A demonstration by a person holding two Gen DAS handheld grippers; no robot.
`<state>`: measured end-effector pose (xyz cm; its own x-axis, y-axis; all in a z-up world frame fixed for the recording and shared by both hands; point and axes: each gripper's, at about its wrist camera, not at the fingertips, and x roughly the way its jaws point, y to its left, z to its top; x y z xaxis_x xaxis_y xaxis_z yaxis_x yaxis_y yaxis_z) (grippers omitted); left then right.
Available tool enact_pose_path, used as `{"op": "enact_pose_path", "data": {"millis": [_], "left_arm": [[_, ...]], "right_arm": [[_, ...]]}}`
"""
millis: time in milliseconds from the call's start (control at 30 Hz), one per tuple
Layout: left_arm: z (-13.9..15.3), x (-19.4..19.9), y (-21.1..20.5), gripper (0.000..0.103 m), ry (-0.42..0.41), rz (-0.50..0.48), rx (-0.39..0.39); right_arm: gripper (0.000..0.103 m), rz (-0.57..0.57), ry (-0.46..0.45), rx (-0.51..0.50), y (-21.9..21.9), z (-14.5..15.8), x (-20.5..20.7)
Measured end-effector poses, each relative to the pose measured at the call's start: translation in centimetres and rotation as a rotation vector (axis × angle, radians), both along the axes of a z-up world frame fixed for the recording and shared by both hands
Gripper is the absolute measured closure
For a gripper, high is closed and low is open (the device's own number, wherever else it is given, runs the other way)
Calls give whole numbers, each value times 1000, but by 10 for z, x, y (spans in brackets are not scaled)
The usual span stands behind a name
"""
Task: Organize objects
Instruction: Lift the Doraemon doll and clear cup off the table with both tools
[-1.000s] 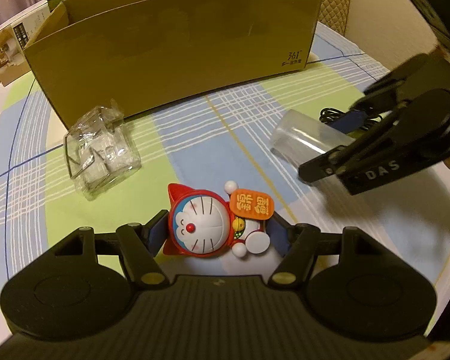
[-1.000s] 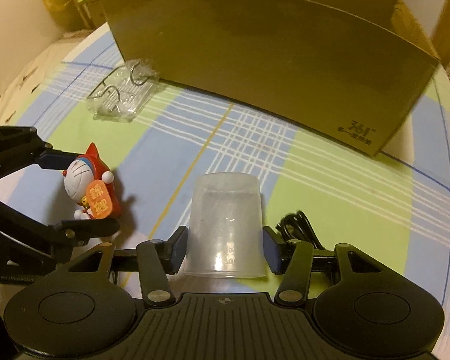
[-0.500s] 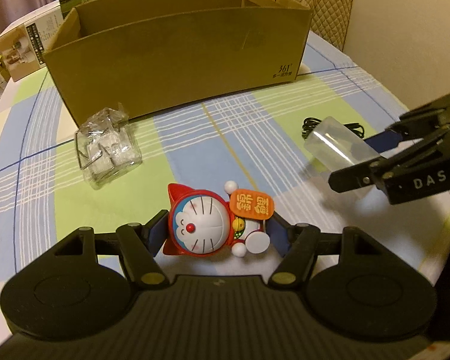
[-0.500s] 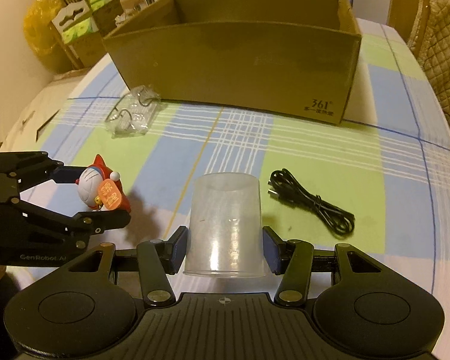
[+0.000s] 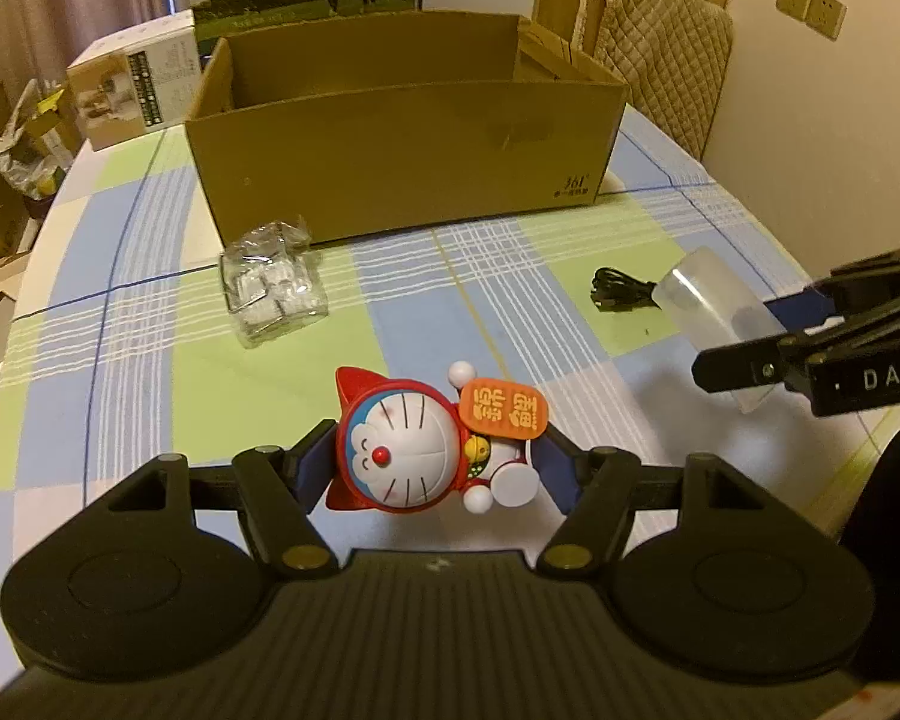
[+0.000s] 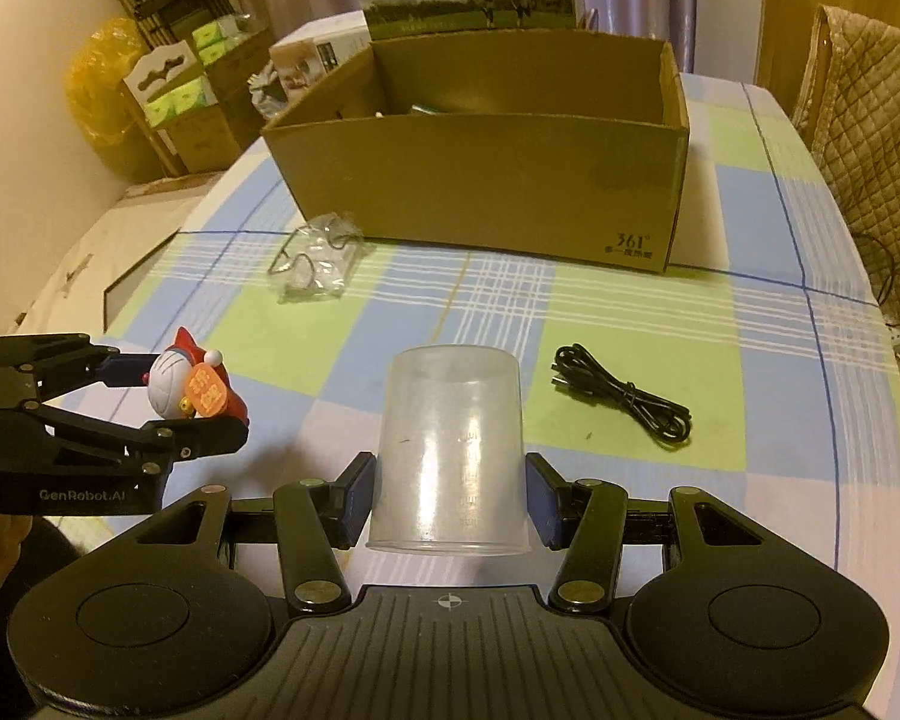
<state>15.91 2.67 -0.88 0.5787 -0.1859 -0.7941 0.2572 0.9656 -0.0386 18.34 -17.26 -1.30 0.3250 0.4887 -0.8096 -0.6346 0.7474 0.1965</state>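
Note:
My left gripper (image 5: 432,462) is shut on a red and white cat figurine (image 5: 414,450) with an orange sign, held above the table; both also show in the right wrist view (image 6: 192,387). My right gripper (image 6: 450,492) is shut on a clear plastic cup (image 6: 450,450), held upside down above the table; the cup also shows at the right of the left wrist view (image 5: 714,312). An open cardboard box (image 5: 402,144) stands at the back of the table (image 6: 486,180).
A clear plastic packet with wire hooks (image 5: 273,288) lies in front of the box's left end (image 6: 312,264). A coiled black cable (image 6: 624,396) lies on the checked tablecloth at the right (image 5: 618,297). A quilted chair (image 5: 660,48) stands behind the table.
Both grippers have risen and drawn back from the box with their objects held. The cable, hidden behind the cup before, now shows in full.

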Motion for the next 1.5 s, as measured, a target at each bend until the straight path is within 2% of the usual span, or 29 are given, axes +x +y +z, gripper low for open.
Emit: {"op": "enact_pose_path", "data": {"millis": [700, 1500], "left_arm": [[28, -28, -4, 38, -30, 25, -13], [53, -17, -3, 38, -55, 57, -24]], "right_arm": [[54, 1, -36, 22, -10, 22, -22], [54, 8, -72, 14, -7, 36, -10]]}}
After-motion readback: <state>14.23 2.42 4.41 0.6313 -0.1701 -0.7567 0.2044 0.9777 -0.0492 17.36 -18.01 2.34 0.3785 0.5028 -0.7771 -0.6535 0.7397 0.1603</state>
